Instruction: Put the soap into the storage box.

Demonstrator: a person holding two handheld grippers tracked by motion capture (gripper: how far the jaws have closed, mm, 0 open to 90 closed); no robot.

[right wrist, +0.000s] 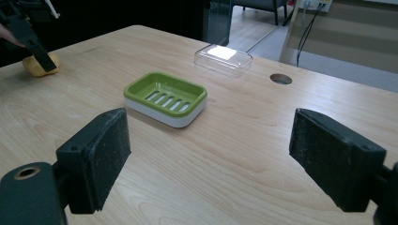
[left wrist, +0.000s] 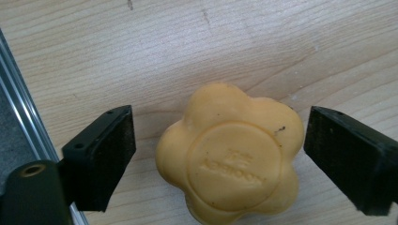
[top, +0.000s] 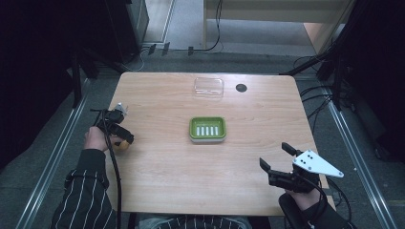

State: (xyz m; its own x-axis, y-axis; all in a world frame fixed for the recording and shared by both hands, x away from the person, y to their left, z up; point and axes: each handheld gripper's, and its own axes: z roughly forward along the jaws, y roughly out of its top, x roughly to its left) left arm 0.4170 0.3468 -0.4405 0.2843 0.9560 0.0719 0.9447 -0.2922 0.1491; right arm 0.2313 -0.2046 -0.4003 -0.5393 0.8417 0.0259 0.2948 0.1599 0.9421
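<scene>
The left claw (top: 123, 138) hangs at the left edge of the bench (top: 157, 181), pointing down, with the yellow flower-shaped soap (left wrist: 230, 154) directly under it and squarely between its jaws. In the left gripper view the pads (left wrist: 110, 154) stand a little apart from the soap on either side, with a sliver of wood grain showing in each gap; the jaws are partly drawn in but not yet pressing. The soap lies flat with its stamped face up, and being nearly round it offers no long axis to line up with, so the grip should only need the jaws to come together across the lobes.

Off to the right of that claw, at the middle of the bench, sits the green soap dish (top: 207, 129), its slotted floor bare. Beyond it lies a clear plastic lid (top: 208, 88).

The right claw (top: 277, 160) waits near the right front corner, jaws wide with nothing between them, well apart from the soap. The left hand is plainly the nearer one.
</scene>
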